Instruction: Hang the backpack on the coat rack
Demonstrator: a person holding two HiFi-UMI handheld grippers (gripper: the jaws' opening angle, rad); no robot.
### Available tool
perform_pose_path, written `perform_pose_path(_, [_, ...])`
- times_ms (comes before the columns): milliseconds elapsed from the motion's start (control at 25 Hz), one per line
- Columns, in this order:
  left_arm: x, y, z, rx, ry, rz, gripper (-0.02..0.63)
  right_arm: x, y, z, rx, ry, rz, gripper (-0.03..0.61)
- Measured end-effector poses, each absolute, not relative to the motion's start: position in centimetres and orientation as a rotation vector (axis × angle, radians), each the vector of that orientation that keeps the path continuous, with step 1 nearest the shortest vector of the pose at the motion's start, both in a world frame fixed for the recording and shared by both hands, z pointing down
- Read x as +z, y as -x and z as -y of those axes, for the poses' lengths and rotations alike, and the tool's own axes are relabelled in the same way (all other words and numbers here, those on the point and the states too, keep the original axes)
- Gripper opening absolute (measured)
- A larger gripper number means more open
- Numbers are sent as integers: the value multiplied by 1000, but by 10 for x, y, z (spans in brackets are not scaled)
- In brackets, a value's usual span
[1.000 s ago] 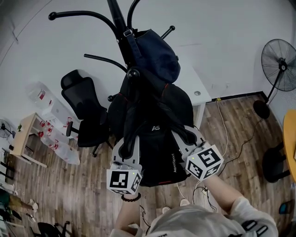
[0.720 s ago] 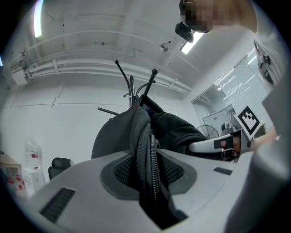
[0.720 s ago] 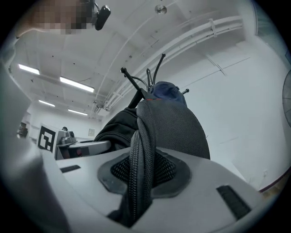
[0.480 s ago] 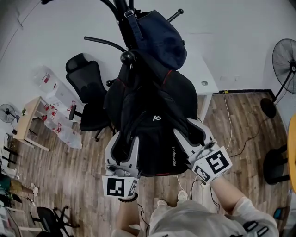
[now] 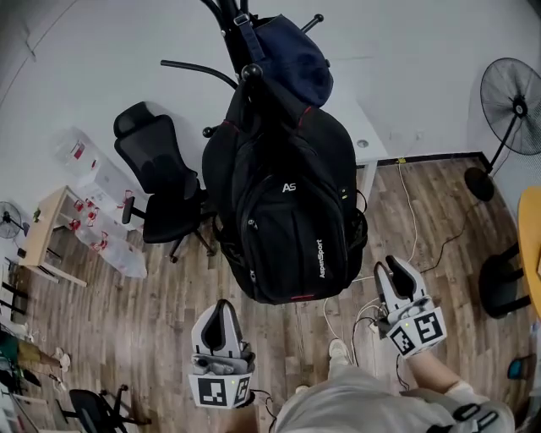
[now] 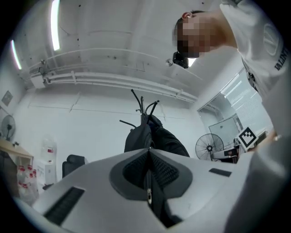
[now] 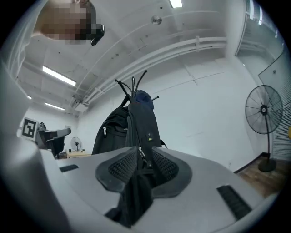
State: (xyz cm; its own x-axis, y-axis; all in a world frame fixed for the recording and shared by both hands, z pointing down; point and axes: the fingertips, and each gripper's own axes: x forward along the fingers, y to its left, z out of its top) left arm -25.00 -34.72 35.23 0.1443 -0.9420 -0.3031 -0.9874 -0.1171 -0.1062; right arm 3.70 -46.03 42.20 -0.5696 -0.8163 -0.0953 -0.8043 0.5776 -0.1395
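From the head view: black backpack (image 5: 287, 220) hanging on the coat rack (image 5: 226, 13), straps looped over a ball-tipped hook near the rack's top, body dangling free above the wooden floor (image 5: 152, 313). Higher on the same rack, a dark blue bag (image 5: 292, 55). Left of the rack, a black office chair (image 5: 161, 194); right of it, a white desk (image 5: 365, 152) against the wall; farther right, a standing fan (image 5: 511, 106); cables (image 5: 414, 237) trailing over the floor by the desk's near corner. Left gripper (image 5: 222, 309) and right gripper (image 5: 391, 271) both low in the picture, below the backpack and clear of it, with nothing in the way between either one and the pack. From the left gripper view: jaws pressed together, holding nothing; beyond their tips the backpack on the rack, well apart, chair to its left, fan to its right; the person's white top (image 6: 263, 68) filling the right edge. From the right gripper view: jaws parted and closing, pads pressing on nothing; past the gap the backpack seen side-on, hanging well apart, blue bag above it, fan near the right edge.
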Motion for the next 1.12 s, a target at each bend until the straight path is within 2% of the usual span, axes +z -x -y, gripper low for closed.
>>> perform_pose_path(200, [397, 241, 274, 220, 2357, -1818, 8, 448, -27, 374, -148, 1497, -2670, 78])
perform_pose_path(560, [450, 221, 175, 215, 2642, -1624, 9, 472, 5, 229, -79, 1555, -2782, 75])
perform_pose_path(1120, [454, 191, 154, 204, 2694, -1598, 8, 484, -19, 178, -225, 1618, -2725, 60])
